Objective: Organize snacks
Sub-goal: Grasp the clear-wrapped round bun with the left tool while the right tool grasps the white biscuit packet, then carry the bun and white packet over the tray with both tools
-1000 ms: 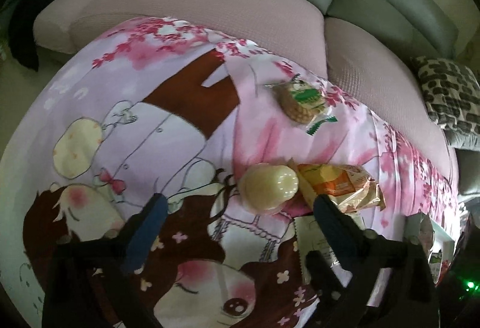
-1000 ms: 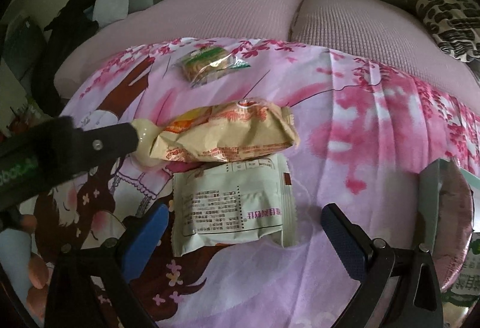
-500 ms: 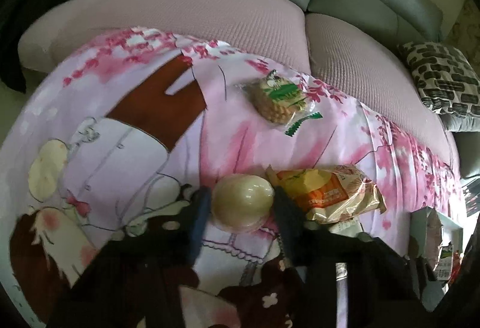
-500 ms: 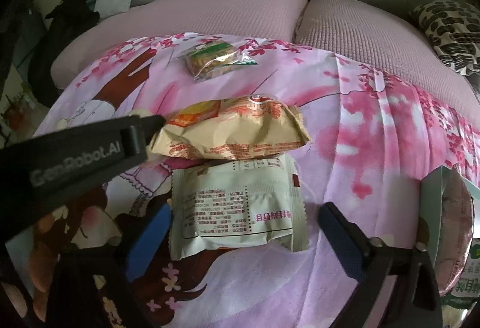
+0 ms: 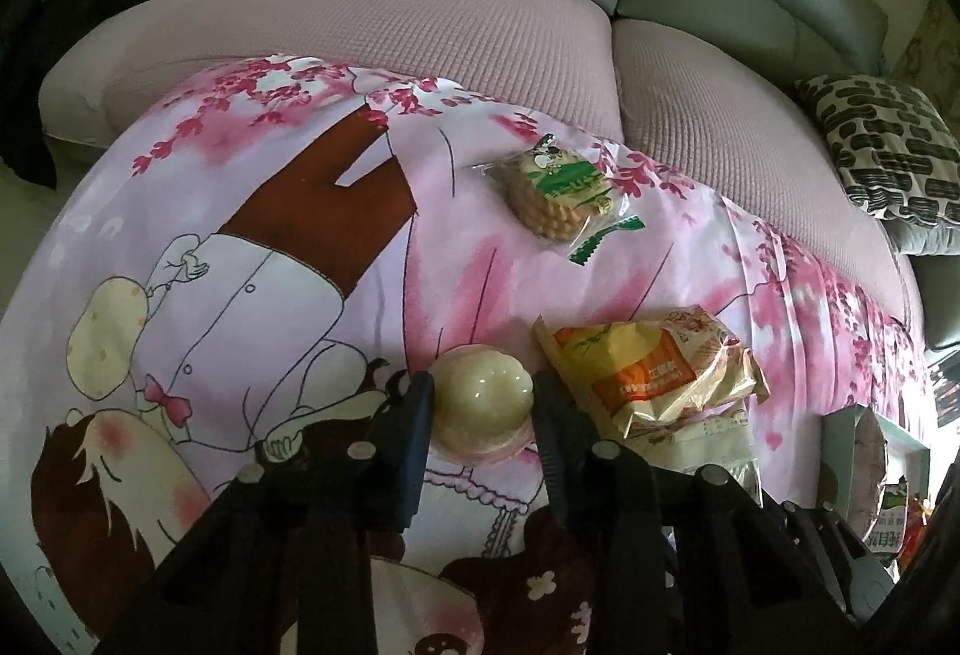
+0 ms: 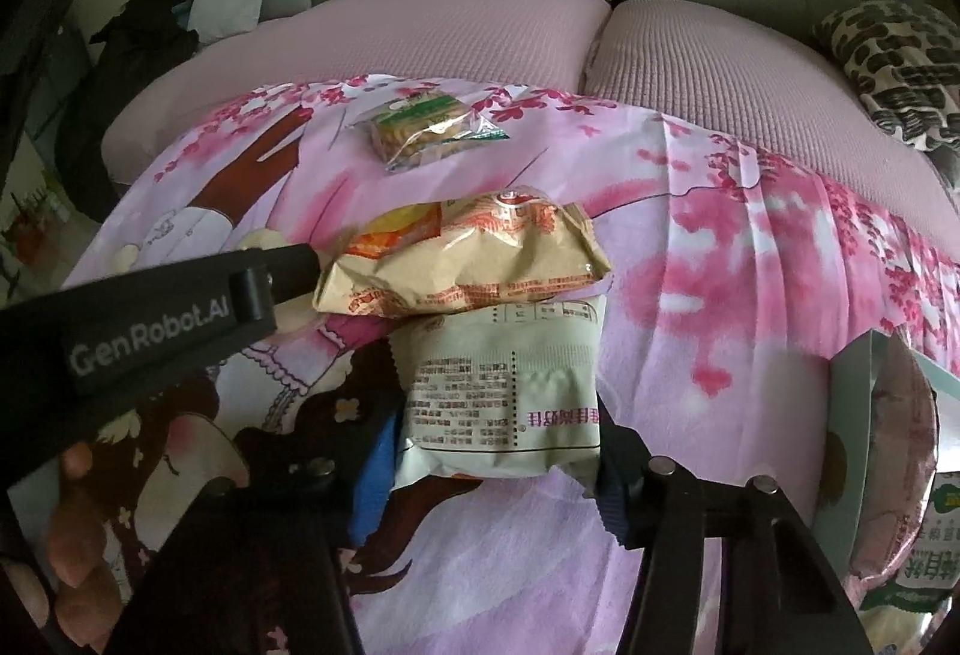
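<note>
A round pale snack (image 5: 480,391) lies on the pink cartoon cloth (image 5: 252,235). My left gripper (image 5: 483,415) is closing on it, and its pads press both sides. In the right wrist view a pale green packet (image 6: 504,391) sits crumpled between the fingers of my right gripper (image 6: 492,469). That gripper is also closing, with its pads against the packet's edges. An orange and tan packet (image 5: 654,379) (image 6: 468,259) lies just beyond both. Farther back is a clear cracker packet with a green label (image 5: 558,193) (image 6: 420,127).
A teal box (image 6: 852,415) (image 5: 846,445) holding more snack packets stands at the right edge of the cloth. The left gripper's black body (image 6: 168,325) and a person's fingers (image 6: 72,565) fill the left of the right wrist view. A grey sofa with pink seat cushions (image 5: 420,31) lies behind.
Both pairs of jaws have come in from wide open. The left jaws now grip the round snack. The right jaws now squeeze the pale green packet, which has buckled.
</note>
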Demonstrator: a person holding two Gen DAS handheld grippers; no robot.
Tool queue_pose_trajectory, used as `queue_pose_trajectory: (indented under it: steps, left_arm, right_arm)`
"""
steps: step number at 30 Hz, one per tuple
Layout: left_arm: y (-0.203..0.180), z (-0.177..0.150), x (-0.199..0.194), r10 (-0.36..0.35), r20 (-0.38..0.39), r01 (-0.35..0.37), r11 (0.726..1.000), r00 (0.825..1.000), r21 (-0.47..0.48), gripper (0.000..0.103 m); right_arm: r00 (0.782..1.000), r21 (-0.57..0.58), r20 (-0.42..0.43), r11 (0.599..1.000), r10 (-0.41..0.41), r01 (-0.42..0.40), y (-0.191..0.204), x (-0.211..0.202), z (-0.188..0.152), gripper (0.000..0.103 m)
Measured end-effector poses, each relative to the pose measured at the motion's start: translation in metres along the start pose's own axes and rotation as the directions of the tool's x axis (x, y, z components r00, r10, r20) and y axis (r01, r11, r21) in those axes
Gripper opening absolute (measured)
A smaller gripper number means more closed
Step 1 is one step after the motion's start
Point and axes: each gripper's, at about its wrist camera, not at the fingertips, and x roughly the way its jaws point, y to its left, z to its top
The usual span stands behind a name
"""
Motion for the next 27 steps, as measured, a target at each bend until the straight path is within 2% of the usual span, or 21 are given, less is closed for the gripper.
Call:
queue_pose_trajectory:
  steps: [8,18,27]
  left_arm:
    - [0.002,-0.003,-0.012,0.025,-0.011,-0.025,1.000,1.000,-0.017,0.034]
    - [-0.006,-0.009,-0.030,0.034,-0.012,-0.035,0.999,0.999,-0.009,0.034]
    - [-0.019,-0.011,-0.070,0.047,0.050,-0.048,0.999,0.998,0.012,0.034]
  right_arm:
    - [0.999,0.040,-0.021,0.998,0.041,-0.040,-0.005,-0.010,-0.003,0.056]
    - [0.999,0.052,-0.016,0.998,0.032,-0.032,-0.010,-0.035,-0.008,0.056]
    - [0.999,0.094,0.024,0.995,0.023,-0.025,-0.021,-0.070,-0.011,0.056]
